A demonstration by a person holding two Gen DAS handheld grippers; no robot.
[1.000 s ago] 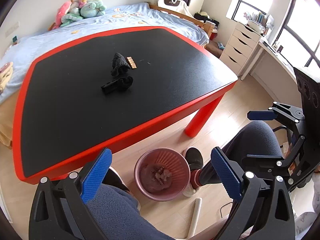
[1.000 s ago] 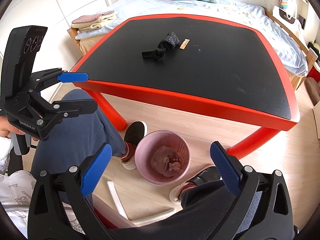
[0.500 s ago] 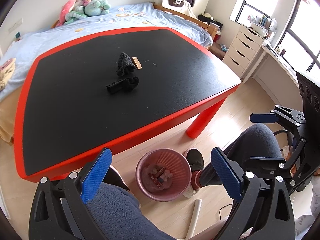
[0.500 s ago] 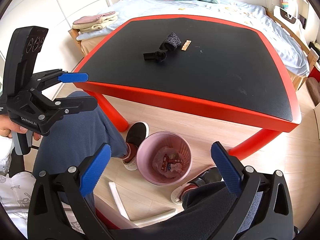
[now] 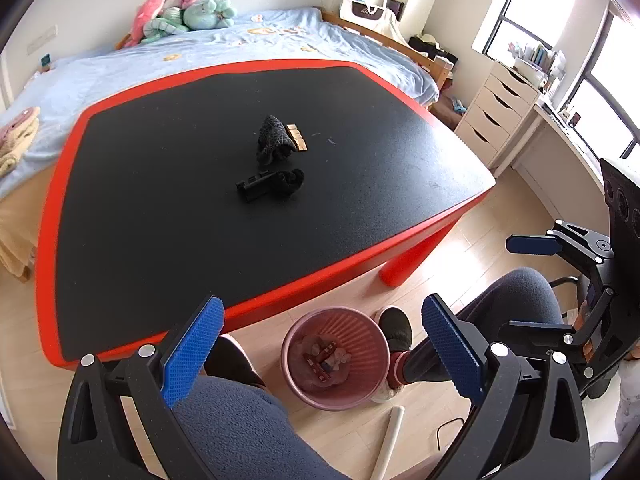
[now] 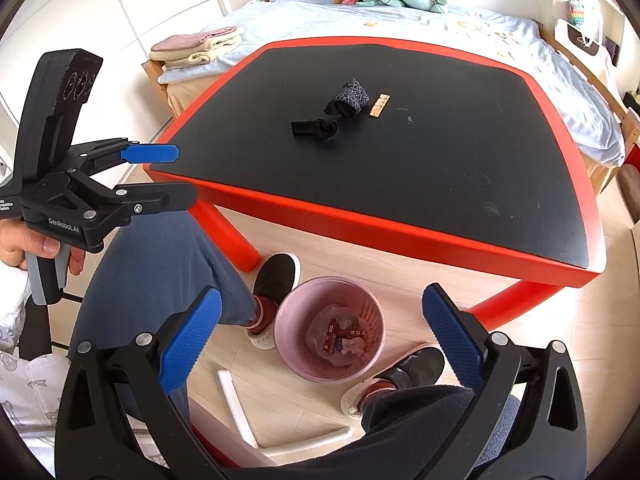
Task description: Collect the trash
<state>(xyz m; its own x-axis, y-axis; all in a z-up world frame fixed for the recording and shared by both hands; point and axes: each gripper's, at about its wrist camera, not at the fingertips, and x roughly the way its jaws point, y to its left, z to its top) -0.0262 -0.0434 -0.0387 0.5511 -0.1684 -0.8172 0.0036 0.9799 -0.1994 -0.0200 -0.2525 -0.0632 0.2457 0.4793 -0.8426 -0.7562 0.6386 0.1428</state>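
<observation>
The jaws of the left gripper [image 5: 320, 354] and right gripper [image 6: 320, 344] stand wide apart and empty above the pink bin [image 6: 294, 352], so next, I think, they must reach to the far trash pieces [image 5: 280, 148] on the table [image 5: 160, 320].

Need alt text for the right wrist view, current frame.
Open right gripper hangs over a pink bin holding wrappers, on the floor by a red-edged black table. On it lie two dark bundles and a tan strip.
</observation>
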